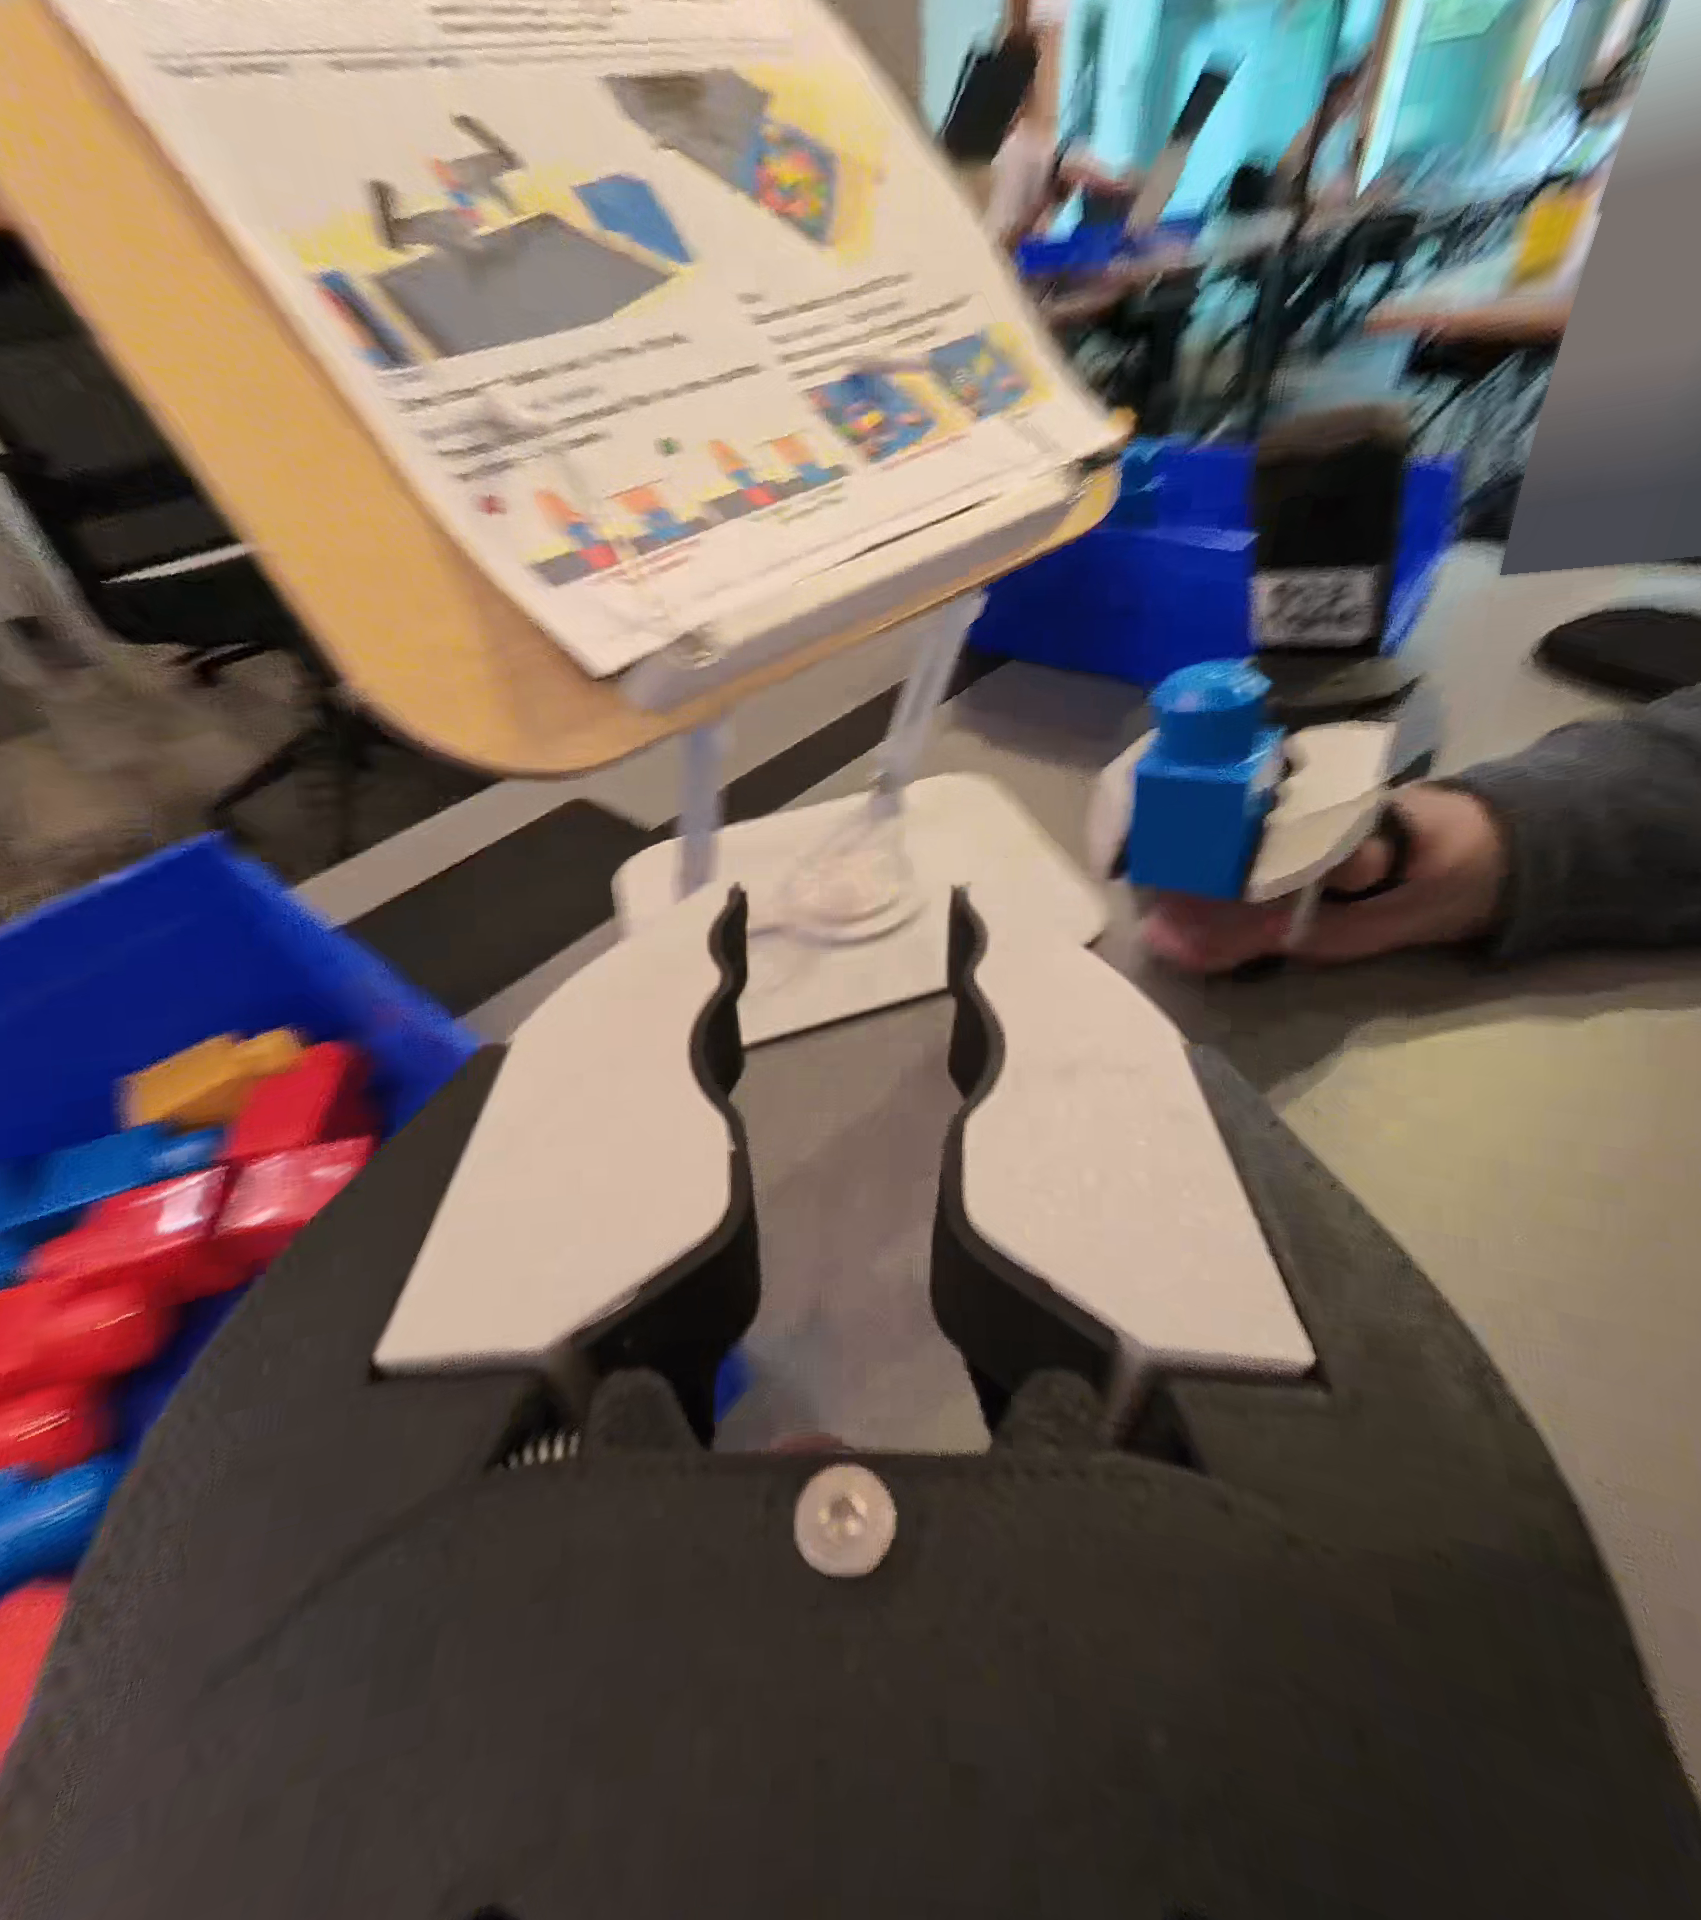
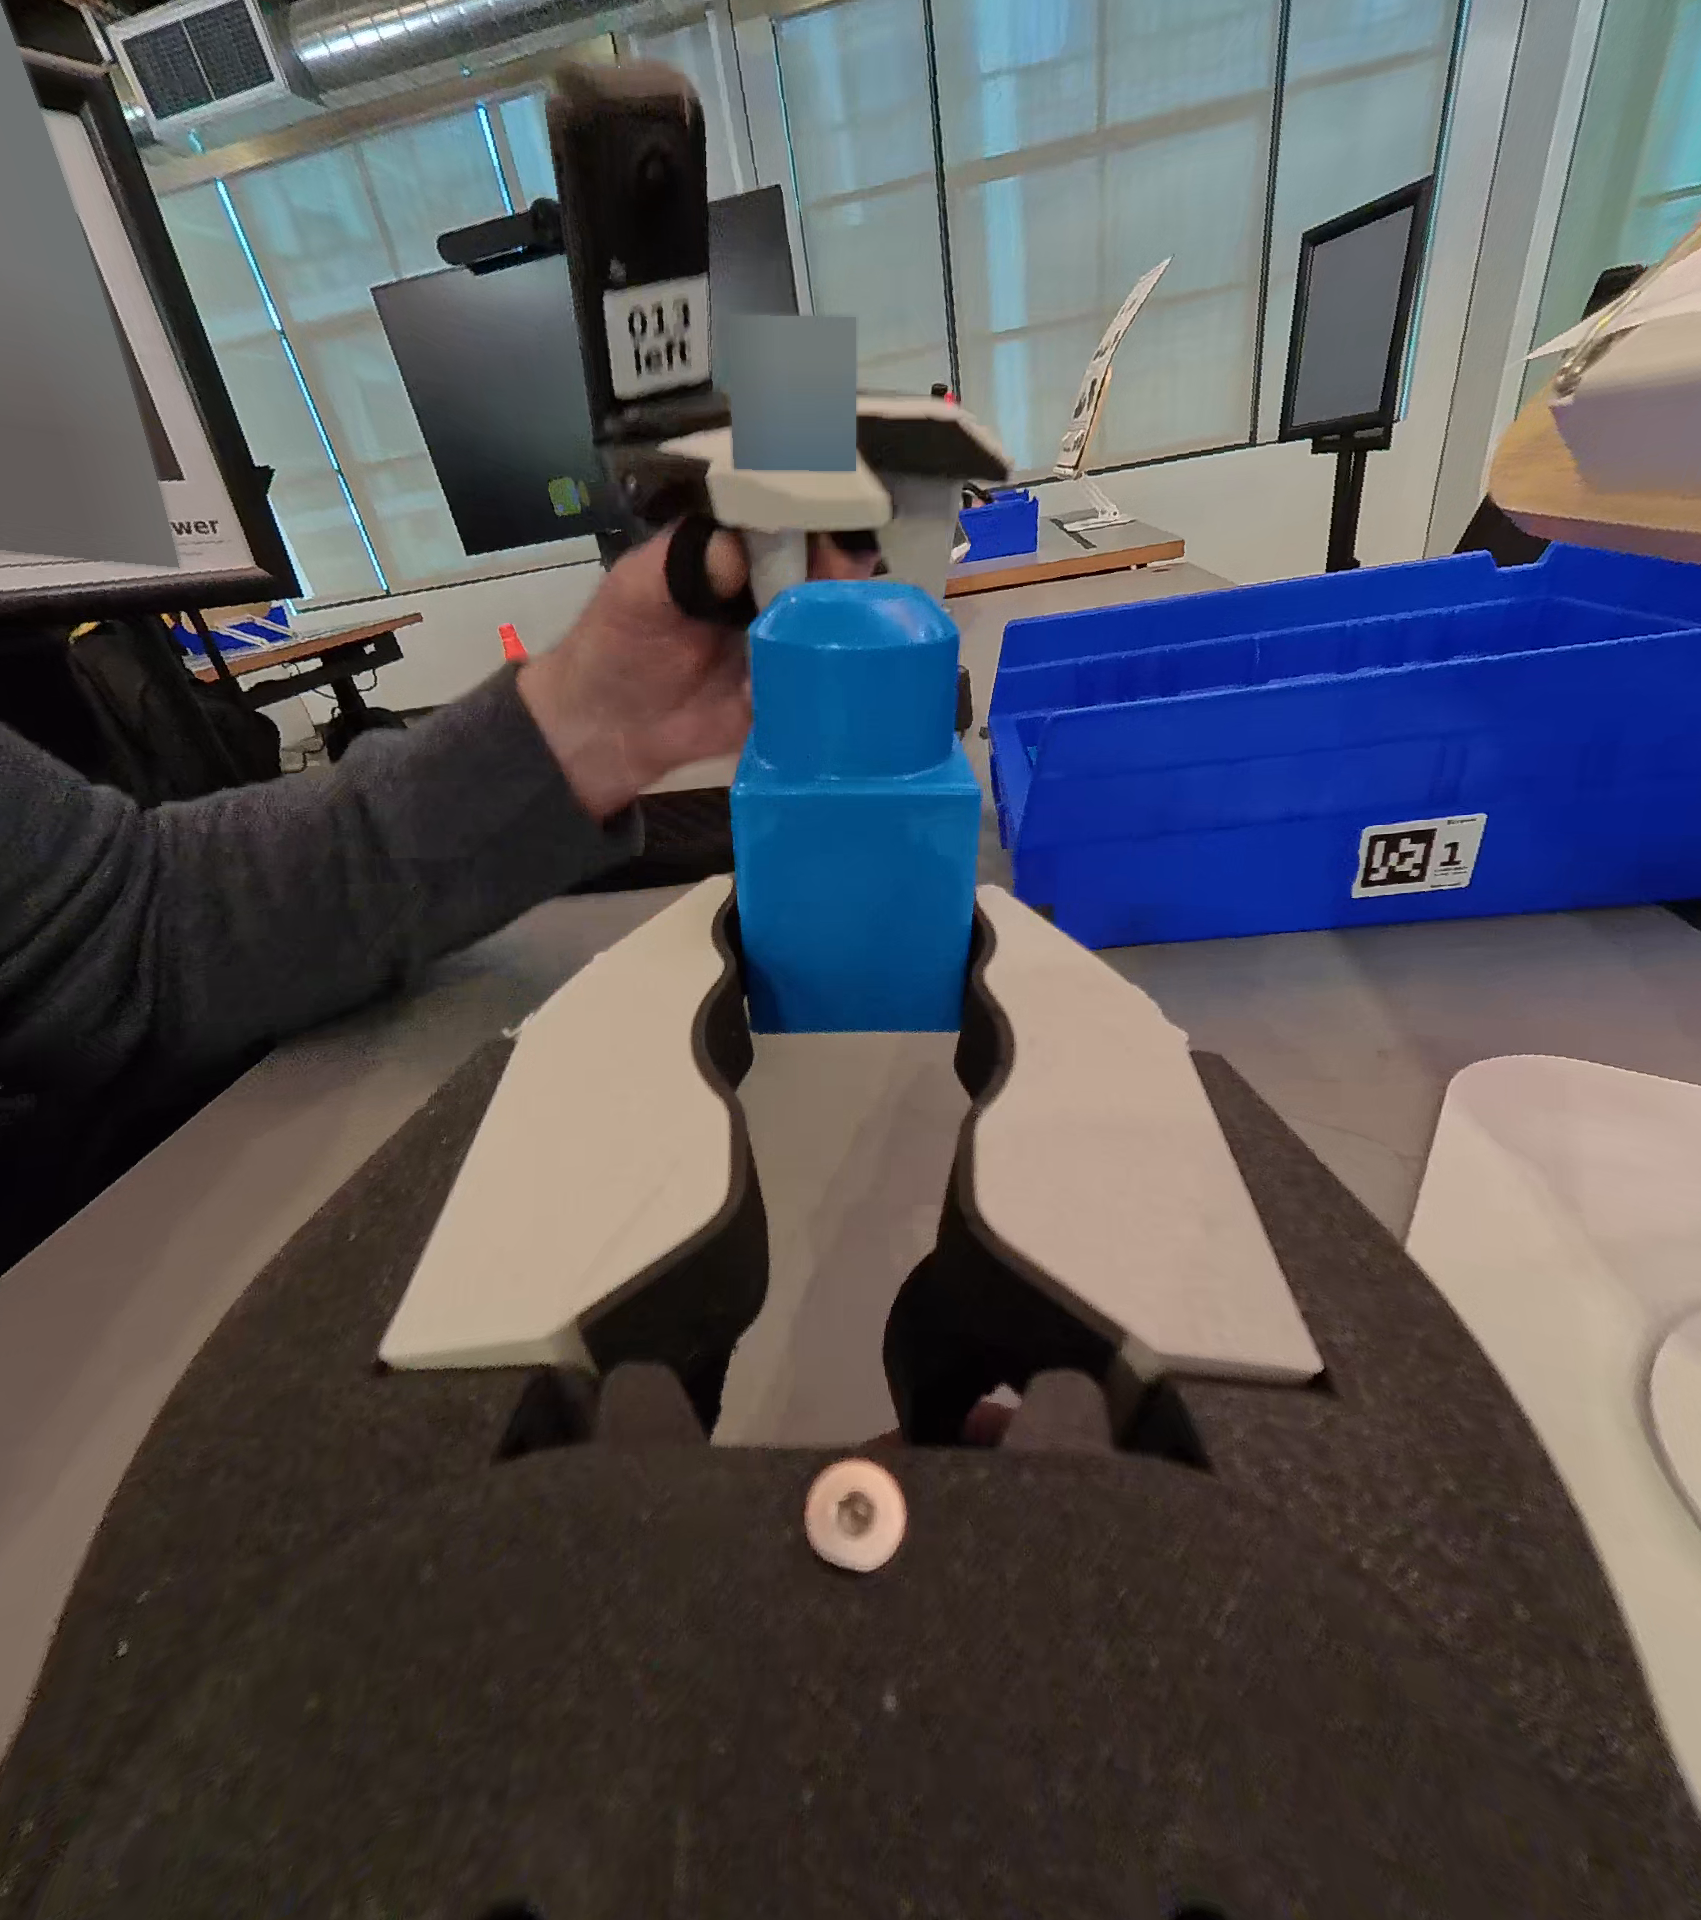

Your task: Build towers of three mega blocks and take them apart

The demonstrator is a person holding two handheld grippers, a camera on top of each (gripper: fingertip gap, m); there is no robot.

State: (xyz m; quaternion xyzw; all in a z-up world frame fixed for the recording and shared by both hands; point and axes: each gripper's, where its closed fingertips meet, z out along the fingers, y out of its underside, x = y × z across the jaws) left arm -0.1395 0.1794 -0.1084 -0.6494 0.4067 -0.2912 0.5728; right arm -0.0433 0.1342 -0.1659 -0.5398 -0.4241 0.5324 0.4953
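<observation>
My left gripper (image 1: 846, 920) is open and empty, held above the grey table next to a blue bin (image 1: 98, 987) with several red, blue and orange mega blocks (image 1: 233, 1195). My right gripper (image 2: 856, 935) is shut on a blue single-stud mega block (image 2: 851, 831), held upright above the table. In the left wrist view the right gripper (image 1: 1210, 831) shows to the right with the blue block (image 1: 1189, 800) in it. In the right wrist view the left gripper (image 2: 867, 473) shows beyond the block, in a person's hand (image 2: 638, 675).
A wooden stand with an instruction sheet (image 1: 565, 312) rises ahead of the left gripper on a white base (image 1: 877, 852). A second blue bin (image 2: 1397, 748) stands to the right of the held block. A dark sleeve (image 2: 150, 883) lies at the left. About 12 centimetres separates my left fingertips from my right.
</observation>
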